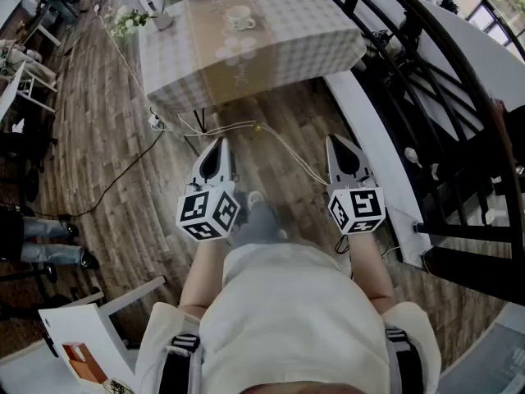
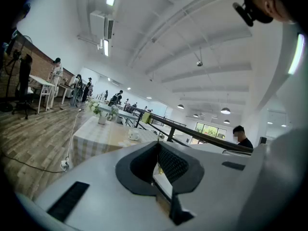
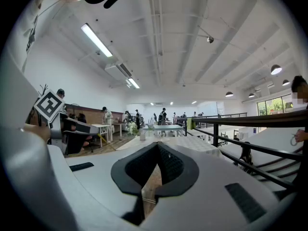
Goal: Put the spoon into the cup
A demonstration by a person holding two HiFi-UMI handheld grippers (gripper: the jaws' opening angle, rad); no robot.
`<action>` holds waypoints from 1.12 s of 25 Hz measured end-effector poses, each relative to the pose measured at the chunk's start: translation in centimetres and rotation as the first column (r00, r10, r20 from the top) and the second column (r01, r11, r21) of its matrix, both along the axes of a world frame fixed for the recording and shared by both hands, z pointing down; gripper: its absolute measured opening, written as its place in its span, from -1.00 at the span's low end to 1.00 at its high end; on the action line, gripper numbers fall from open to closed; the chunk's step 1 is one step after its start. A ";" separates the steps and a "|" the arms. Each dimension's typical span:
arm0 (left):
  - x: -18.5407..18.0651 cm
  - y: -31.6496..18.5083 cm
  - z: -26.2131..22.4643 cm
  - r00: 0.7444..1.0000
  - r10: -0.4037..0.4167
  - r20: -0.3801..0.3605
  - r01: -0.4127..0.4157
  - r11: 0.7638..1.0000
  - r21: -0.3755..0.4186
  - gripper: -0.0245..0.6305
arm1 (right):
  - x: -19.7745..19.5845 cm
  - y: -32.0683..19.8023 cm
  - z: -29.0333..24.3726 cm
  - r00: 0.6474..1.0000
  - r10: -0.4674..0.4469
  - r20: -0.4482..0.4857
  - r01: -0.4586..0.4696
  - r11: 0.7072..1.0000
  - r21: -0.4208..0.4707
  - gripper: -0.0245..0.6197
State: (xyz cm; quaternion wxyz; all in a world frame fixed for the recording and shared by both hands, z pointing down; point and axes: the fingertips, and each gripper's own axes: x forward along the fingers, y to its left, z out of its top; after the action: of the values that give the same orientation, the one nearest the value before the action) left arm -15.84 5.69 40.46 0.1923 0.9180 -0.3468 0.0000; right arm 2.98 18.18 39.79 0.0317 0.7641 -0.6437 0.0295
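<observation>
A person stands on a wood-plank floor [image 1: 98, 138], well short of the far table [image 1: 328, 39], with the left gripper [image 1: 216, 148] and right gripper [image 1: 338, 148] held side by side and aimed toward it. Both grippers are empty: in each gripper view the dark ribbed pads meet at their tips, with nothing between them.

The cup [image 1: 239, 16], white and rounded, sits on a saucer toward the far side of the table. It rests on a grey checked cloth crossed by a tan band. The spoon cannot be picked out at this distance; pale shapes [image 1: 236, 52] on the cloth just nearer than the cup may include it. A vase of white flowers [image 1: 131, 19] stands at the table's far left corner. A thin white cable [image 1: 164, 121] trails over the boards, and a black railing [image 1: 443, 72] runs along the right.

The task appears not yet begun, and this looks like the approach. The next move calls for closing in on the table, finding the spoon and parting one pair of jaws. A spoon is probably slim, hard and smooth and lies flat on soft cloth, so the pads would need to pinch low on the handle. The cup, likely glazed and light, could slide on its saucer if knocked
</observation>
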 end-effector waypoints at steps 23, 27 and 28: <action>-8.0 5.6 -1.9 1.000 -0.005 -0.013 0.005 0.999 0.040 -0.91 | -9.8 4.9 -1.4 0.997 -0.064 -0.044 0.064 0.998 0.003 -0.93; -8.0 5.2 -2.3 1.000 -0.003 -0.027 0.004 0.999 0.045 -0.91 | -10.1 4.6 -1.7 0.997 -0.071 -0.029 0.071 0.997 0.026 -0.92; -8.0 5.2 -2.4 1.000 -0.004 -0.031 0.005 0.999 0.047 -0.91 | -10.0 4.5 -1.7 0.997 -0.071 -0.029 0.071 0.997 0.026 -0.92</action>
State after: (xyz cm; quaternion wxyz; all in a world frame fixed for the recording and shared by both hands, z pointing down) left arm -23.82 10.88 38.06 0.1759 0.9214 -0.3459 -0.0226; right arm -7.02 22.71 38.08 0.0314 0.7415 -0.6702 0.0089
